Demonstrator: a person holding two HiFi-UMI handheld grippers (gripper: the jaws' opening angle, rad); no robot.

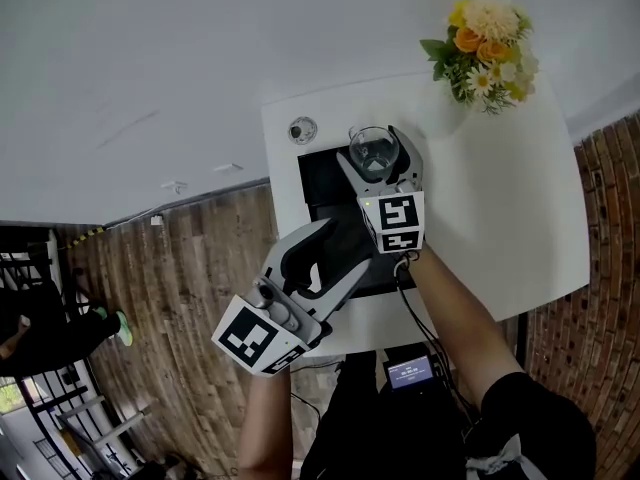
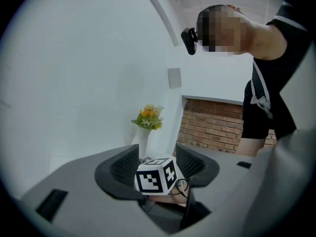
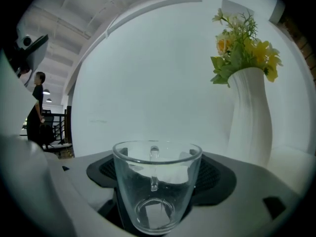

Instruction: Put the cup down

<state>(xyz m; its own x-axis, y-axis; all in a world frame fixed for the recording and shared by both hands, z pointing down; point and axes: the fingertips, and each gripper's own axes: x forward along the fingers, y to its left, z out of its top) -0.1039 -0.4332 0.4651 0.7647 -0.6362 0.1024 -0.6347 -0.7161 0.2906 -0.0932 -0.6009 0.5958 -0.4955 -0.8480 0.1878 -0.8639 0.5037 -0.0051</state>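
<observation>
Right gripper view: right gripper (image 3: 159, 174) clamped on glass cup (image 3: 157, 186); cup upright, handle on far side, pads against both sides. Head view: cup over far edge of black mat (image 1: 325, 183) on white table (image 1: 500, 198); contact with mat unclear. Flower vase (image 3: 252, 112) near. Left gripper view: left gripper (image 2: 158, 163) jaws apart, nothing between.
</observation>
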